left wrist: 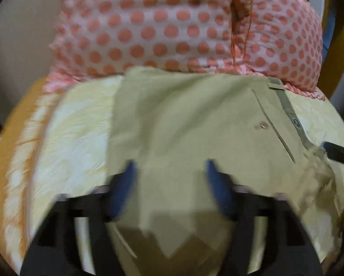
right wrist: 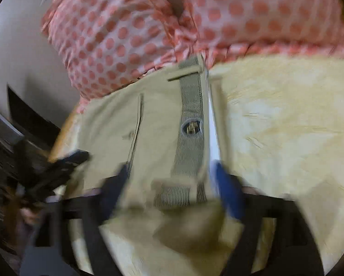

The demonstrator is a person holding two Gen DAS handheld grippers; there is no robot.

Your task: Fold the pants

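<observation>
Khaki pants (left wrist: pixel 195 115) lie on a pale yellow bedspread (left wrist: pixel 80 126), with the waistband and a back pocket to the right. My left gripper (left wrist: pixel 169 168) is open, its blue fingers (left wrist: pixel 126 184) spread over the cloth near the pants' front edge. In the right wrist view the pants (right wrist: pixel 162 119) show their striped elastic waistband (right wrist: pixel 190 138) with a round badge. My right gripper (right wrist: pixel 172 172) is open and straddles the waistband. The other gripper shows as a dark shape at the left (right wrist: pixel 64 161). Both views are blurred by motion.
A pink pillow with coral dots (left wrist: pixel 160 27) lies along the back of the bed, touching the far edge of the pants. The bedspread's orange border (left wrist: pixel 8 161) runs along the left. A pale wall (left wrist: pixel 18 46) stands at the left.
</observation>
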